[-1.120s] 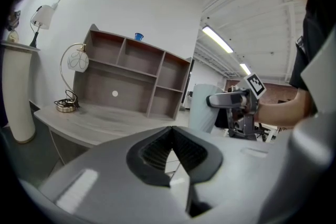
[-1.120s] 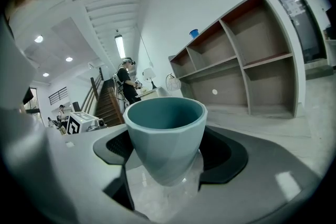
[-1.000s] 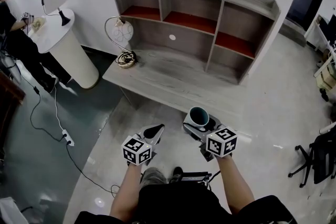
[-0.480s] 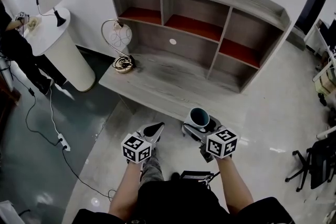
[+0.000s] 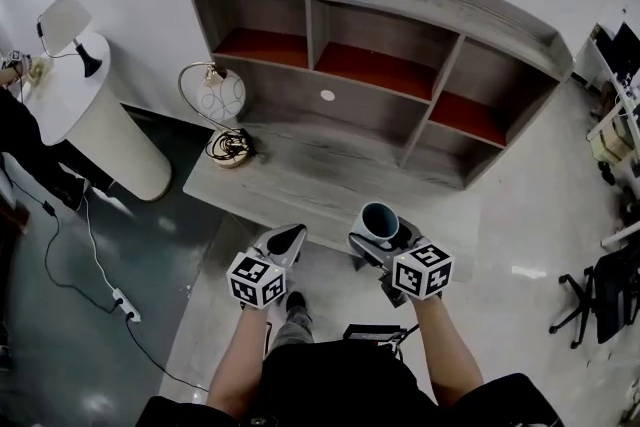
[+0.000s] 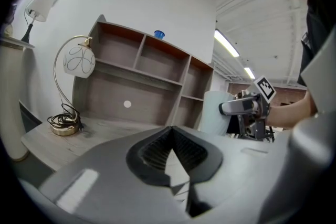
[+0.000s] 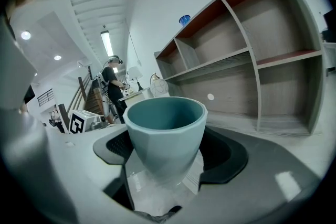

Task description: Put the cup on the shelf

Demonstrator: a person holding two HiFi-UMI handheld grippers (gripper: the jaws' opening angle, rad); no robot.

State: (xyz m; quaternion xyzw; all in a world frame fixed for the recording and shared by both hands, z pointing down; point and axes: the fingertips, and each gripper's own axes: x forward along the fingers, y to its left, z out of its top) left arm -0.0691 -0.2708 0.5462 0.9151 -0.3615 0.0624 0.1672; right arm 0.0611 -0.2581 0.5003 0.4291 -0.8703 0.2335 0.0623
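with the right gripper (image 5: pixel 381 241) clamped on the upright cup (image 5: pixel 380 219) and the left gripper (image 5: pixel 286 237) closed empty, a bump against the shelf (image 5: pixel 440 7) could tip it.

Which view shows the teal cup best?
Right gripper view: the cup fills the centre, upright, gripped by the right tool, rim and inside clear. Head view shows it small, from above. Left gripper view shows only its pale side, partly behind that tool.
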